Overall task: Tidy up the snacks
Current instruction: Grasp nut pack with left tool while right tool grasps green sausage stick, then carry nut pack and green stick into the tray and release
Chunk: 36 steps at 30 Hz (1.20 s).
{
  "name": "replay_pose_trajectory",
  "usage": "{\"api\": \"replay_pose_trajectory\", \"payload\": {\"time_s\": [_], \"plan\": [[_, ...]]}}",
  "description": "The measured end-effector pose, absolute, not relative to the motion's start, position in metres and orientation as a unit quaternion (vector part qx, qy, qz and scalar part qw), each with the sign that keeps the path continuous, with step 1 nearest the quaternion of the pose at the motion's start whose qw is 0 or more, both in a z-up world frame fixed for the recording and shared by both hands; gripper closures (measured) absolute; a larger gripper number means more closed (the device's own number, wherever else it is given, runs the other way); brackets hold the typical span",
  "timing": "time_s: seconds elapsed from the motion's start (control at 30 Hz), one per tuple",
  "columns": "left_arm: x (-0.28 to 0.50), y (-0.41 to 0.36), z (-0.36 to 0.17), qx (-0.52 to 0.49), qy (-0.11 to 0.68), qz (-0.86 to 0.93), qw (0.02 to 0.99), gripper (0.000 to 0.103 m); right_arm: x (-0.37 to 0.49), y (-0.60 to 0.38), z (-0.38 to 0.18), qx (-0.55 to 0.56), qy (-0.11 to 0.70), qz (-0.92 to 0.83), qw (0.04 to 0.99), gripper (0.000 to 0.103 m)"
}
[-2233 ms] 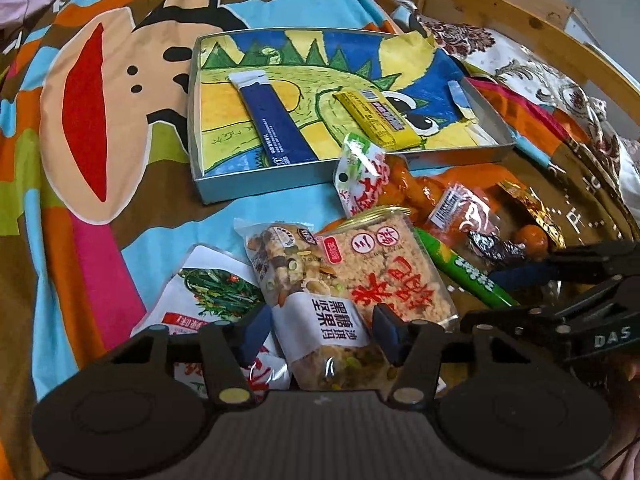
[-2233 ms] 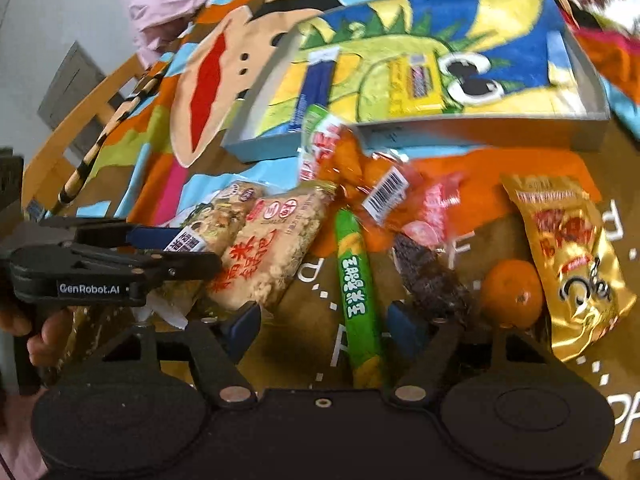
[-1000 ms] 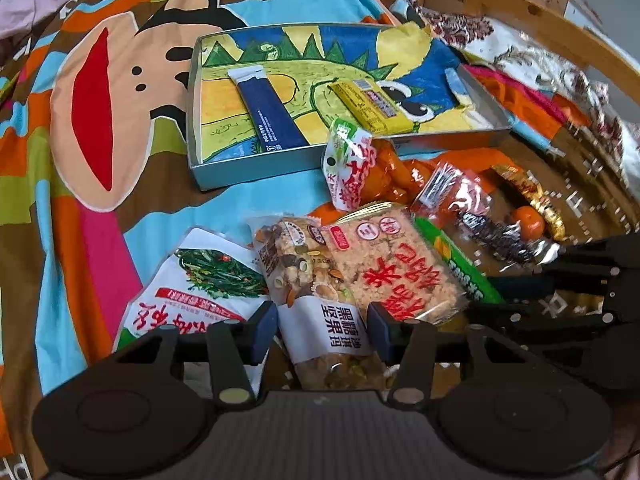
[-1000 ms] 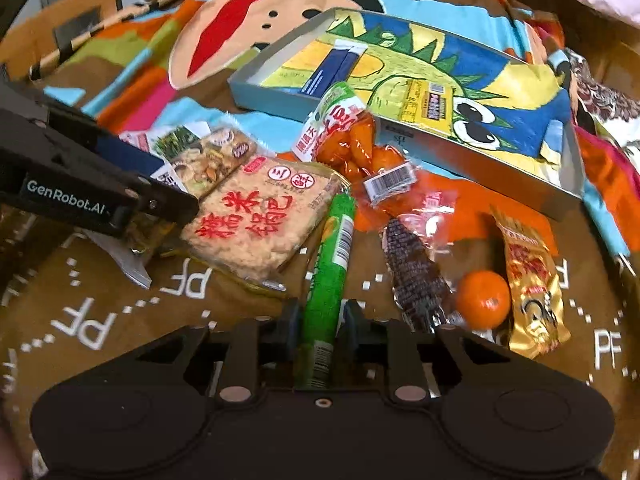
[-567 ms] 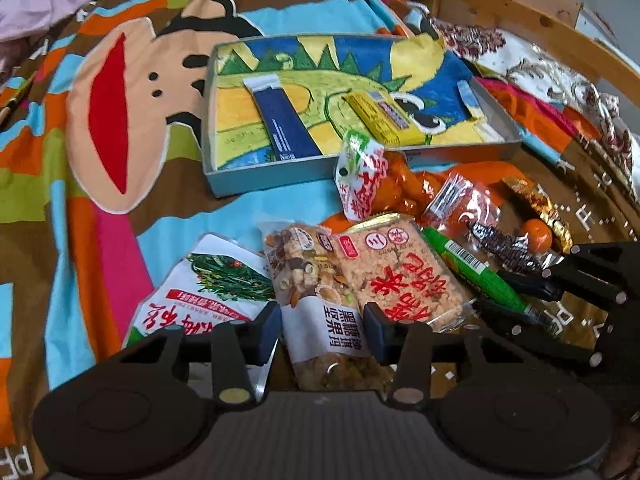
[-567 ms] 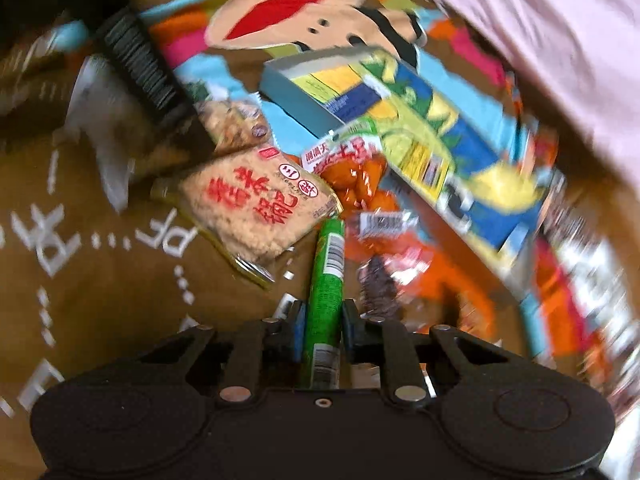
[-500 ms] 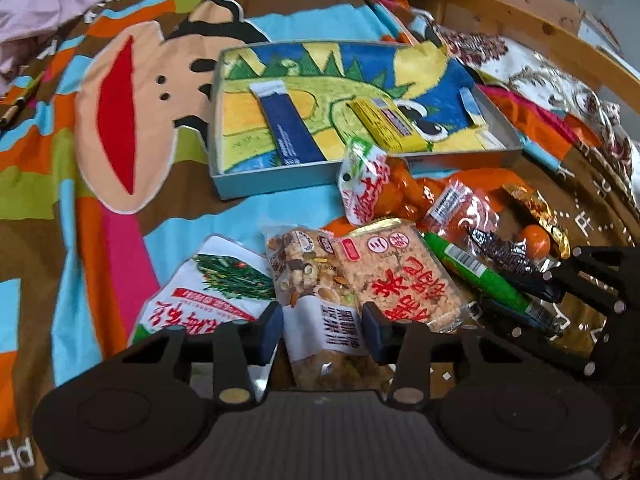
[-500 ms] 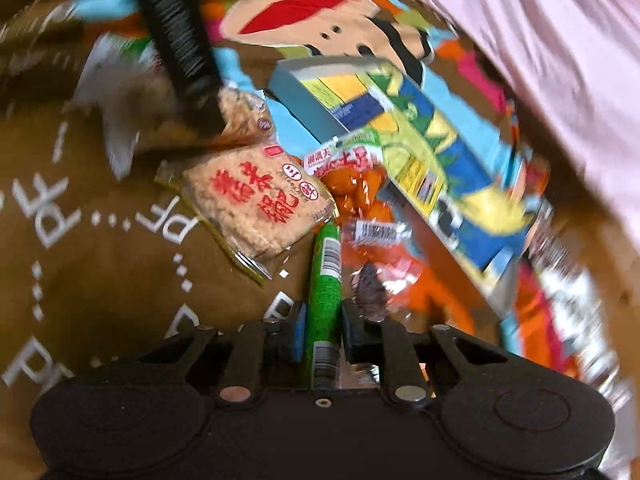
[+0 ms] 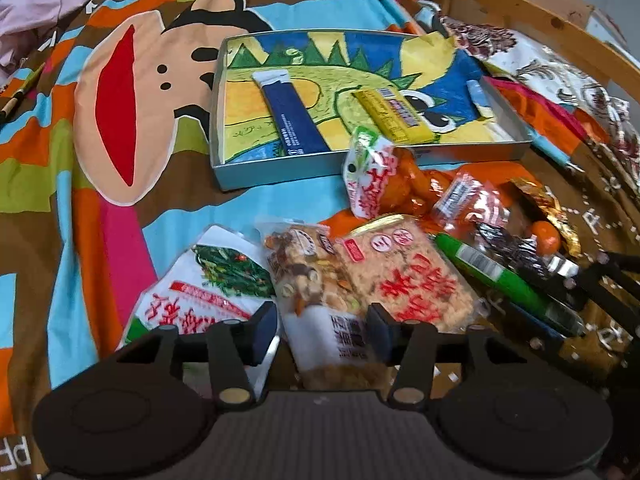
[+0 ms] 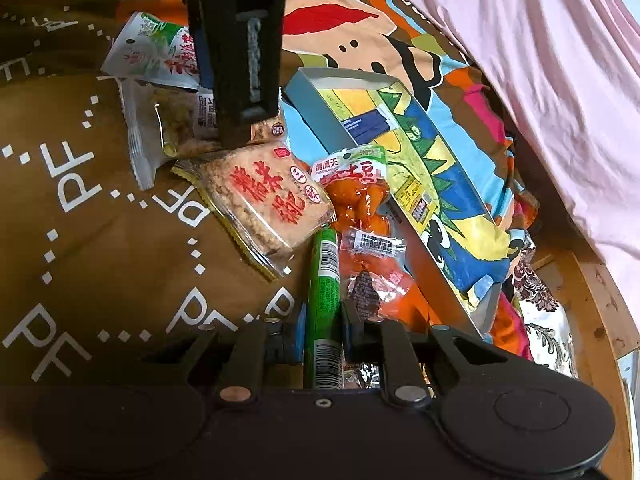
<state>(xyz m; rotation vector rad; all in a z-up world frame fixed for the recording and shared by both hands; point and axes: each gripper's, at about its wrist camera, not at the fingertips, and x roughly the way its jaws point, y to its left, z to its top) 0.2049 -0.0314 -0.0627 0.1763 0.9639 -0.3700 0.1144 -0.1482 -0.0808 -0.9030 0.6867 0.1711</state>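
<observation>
Spread across a bed was a bright cartoon-monkey blanket (image 9: 120,128), and on it the snacks were scattered. The right gripper (image 10: 323,340) was seen clamped narrowly on a green stick snack (image 10: 325,280), its near end pinched between the blue pads. The left gripper (image 9: 322,330) was held partly apart, its jaws having just been opening, with a nut-mix packet (image 9: 316,296) lying between the pads; whether the pads touched the packet could not be told.

Only the right wrist view showed the clamp on the green stick snack, and there the body of the left gripper blocked much of the nut-mix packet. Only the left wrist view showed a small orange (image 9: 543,236) and a gold foil packet (image 9: 548,208) at the right, partly hidden behind a dark wrapped sweet (image 9: 504,244).

A square rice-cracker pack (image 9: 404,272) with red characters was lying just right of the nut-mix packet, and a white seaweed pouch (image 9: 204,284) just left. Beyond them lay a bag of orange pieces (image 9: 384,176), touching the near wall of a shallow dinosaur-print box (image 9: 280,172). Inside the box a blue sachet (image 9: 292,120) and a yellow bar (image 9: 394,116) were laid apart. The green stick snack was slim, glossy and barcoded. Pink bedding (image 10: 540,60) and a wooden bed frame (image 9: 552,28) were seen farther off.
</observation>
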Motion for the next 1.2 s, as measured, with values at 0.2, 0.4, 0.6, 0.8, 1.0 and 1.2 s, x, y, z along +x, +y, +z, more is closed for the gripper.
{"api": "replay_pose_trajectory", "payload": {"time_s": [0.2, 0.4, 0.6, 0.8, 1.0, 1.2], "plan": [[0.211, -0.037, -0.073, 0.108, 0.453, -0.183, 0.866, 0.048, 0.116, -0.144, -0.088, -0.447, 0.316, 0.076, 0.833, 0.084], [0.207, -0.032, -0.067, 0.084, 0.454, -0.183, 0.868, 0.054, 0.111, -0.143, -0.090, -0.476, 0.295, 0.061, 0.826, 0.084], [0.193, -0.025, -0.052, 0.056, 0.440, -0.188, 0.876, 0.055, 0.107, -0.147, -0.084, -0.485, 0.275, 0.046, 0.829, 0.084], [0.181, -0.017, -0.033, 0.022, 0.404, -0.188, 0.895, 0.055, 0.104, -0.151, -0.071, -0.485, 0.240, 0.027, 0.841, 0.084], [0.185, -0.013, -0.011, -0.026, 0.334, -0.183, 0.924, 0.055, 0.110, -0.155, -0.050, -0.473, 0.183, -0.007, 0.862, 0.084], [0.216, -0.029, 0.004, -0.042, 0.264, -0.183, 0.946, 0.055, 0.143, -0.167, -0.028, -0.444, 0.147, -0.037, 0.883, 0.084]]}}
